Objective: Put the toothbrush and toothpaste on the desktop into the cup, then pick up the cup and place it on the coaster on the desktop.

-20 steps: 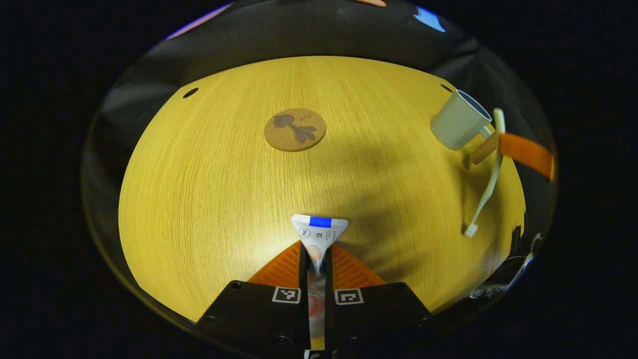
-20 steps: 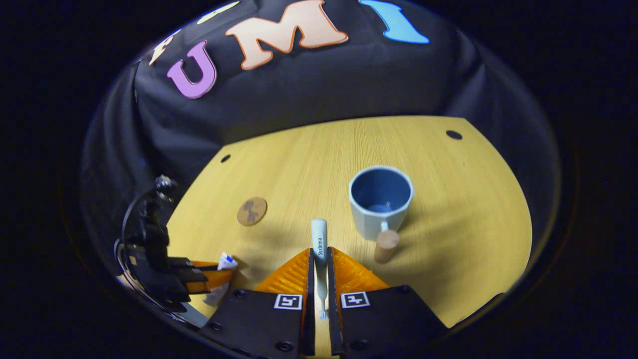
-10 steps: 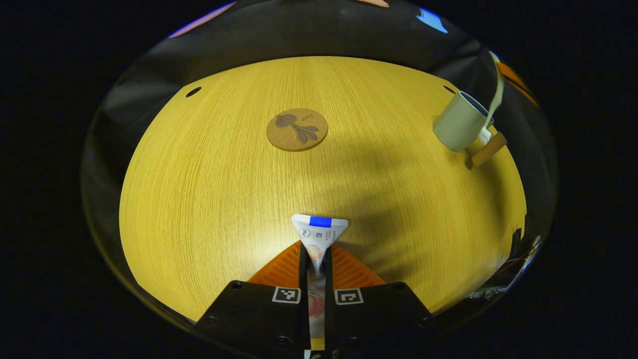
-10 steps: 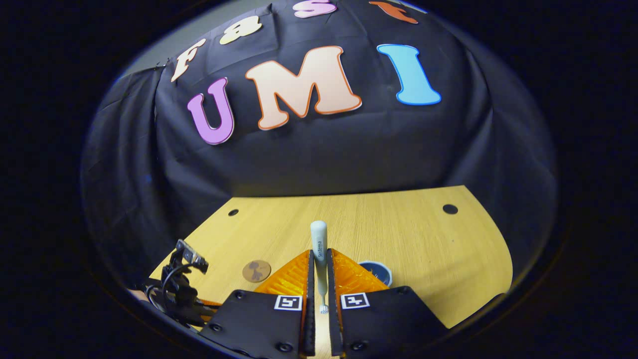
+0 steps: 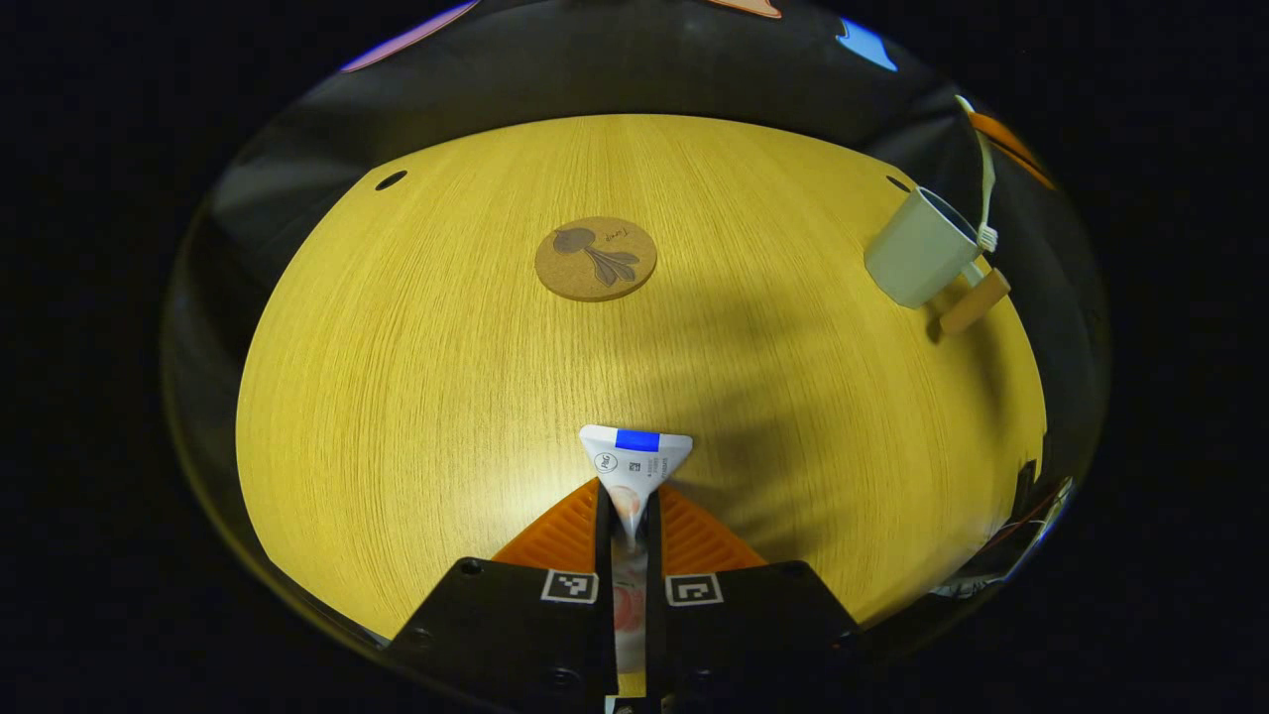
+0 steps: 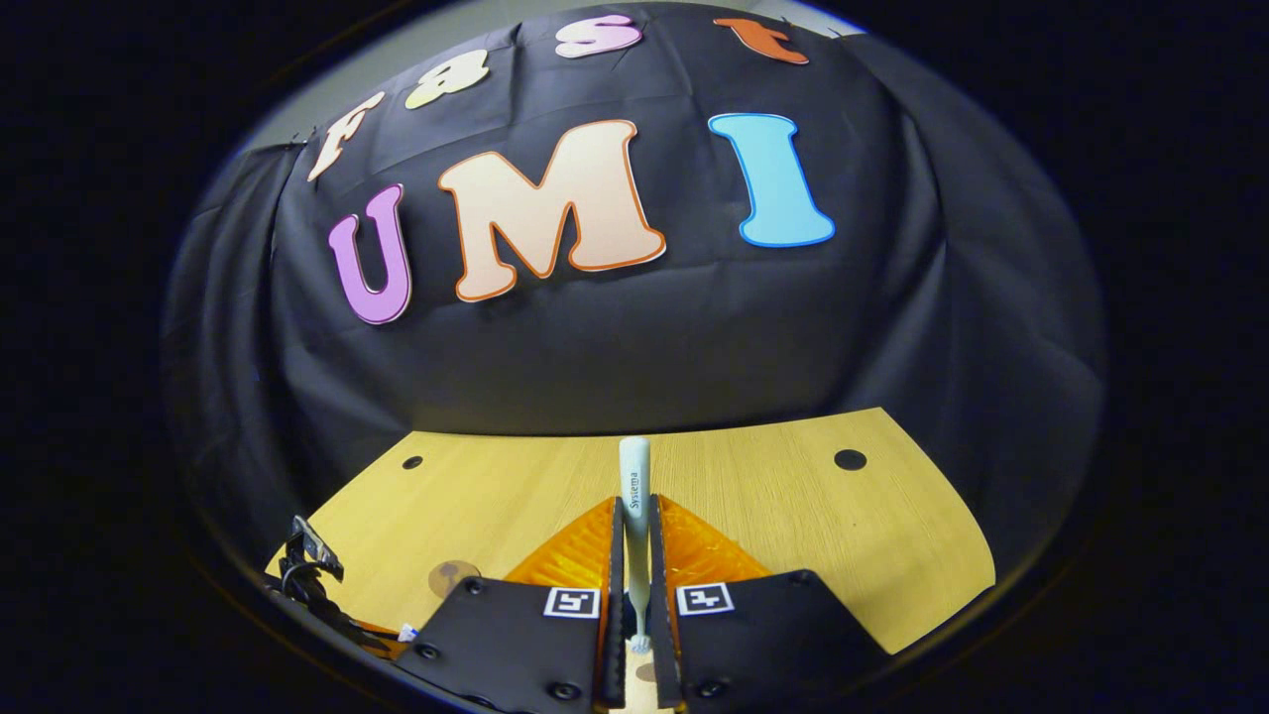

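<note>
Toothpaste tube clamped between the fingers of the left gripper, flat crimped end pointing forward over the near edge of the desktop. Toothbrush pinched in the right gripper, handle end forward, bristle end back between the fingers. Seen from the left gripper view: toothbrush hung head down at the rim of the cup, near the far right edge. Cork coaster lay bare toward the far edge, well apart from the cup.
</note>
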A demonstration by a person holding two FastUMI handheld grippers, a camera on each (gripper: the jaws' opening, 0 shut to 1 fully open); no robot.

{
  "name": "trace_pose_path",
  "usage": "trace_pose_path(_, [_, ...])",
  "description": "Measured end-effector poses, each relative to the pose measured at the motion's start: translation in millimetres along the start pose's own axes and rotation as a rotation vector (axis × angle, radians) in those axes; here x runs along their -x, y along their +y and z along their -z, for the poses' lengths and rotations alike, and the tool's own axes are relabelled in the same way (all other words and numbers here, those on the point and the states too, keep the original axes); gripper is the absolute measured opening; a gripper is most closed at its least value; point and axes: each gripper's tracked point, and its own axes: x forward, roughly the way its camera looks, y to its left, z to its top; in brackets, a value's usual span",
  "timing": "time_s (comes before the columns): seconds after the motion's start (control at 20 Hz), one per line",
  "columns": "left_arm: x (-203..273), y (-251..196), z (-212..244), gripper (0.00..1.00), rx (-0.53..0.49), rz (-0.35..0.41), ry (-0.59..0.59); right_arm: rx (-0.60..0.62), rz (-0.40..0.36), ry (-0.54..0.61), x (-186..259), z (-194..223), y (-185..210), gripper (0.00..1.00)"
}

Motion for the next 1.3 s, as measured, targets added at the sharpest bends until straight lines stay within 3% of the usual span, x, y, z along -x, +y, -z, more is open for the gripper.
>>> trace_pose_path(0.15, [0, 0, 0, 0.11, -0.001, 0.0, 0.0, -0.002, 0.013, -0.038, -3, -8, -5, 0.13])
trace_pose_path(0.35, [0, 0, 0, 0.11, -0.004, 0.0, -0.004, 0.013, 0.038, 0.002, -12, 11, -14, 0.14])
trace_pose_path(0.75, [0, 0, 0, 0.11, -0.005, 0.006, -0.019, 0.028, 0.086, 0.174, -16, 83, -30, 0.14])
trace_pose_path(1.0, [0, 0, -1, 0.1, -0.02, 0.017, -0.059, 0.034, 0.091, 0.232, -13, 100, -28, 0.11])
trace_pose_path(1.05, [1, 0, 0, 0.1, -0.019, 0.017, -0.061, 0.043, 0.094, 0.24, -9, 101, -31, 0.24])
trace_pose_path(1.1, [1, 0, -1, 0.1, -0.017, 0.016, -0.062, 0.048, 0.086, 0.244, -8, 103, -30, 0.24])
trace_pose_path(1.2, [1, -1, -1, 0.1, -0.016, 0.014, -0.065, 0.052, 0.077, 0.243, 6, 100, -28, 0.34])
trace_pose_path(1.3, [1, 0, -1, 0.1, -0.017, 0.013, -0.073, 0.048, 0.068, 0.23, 14, 96, -27, 0.61])
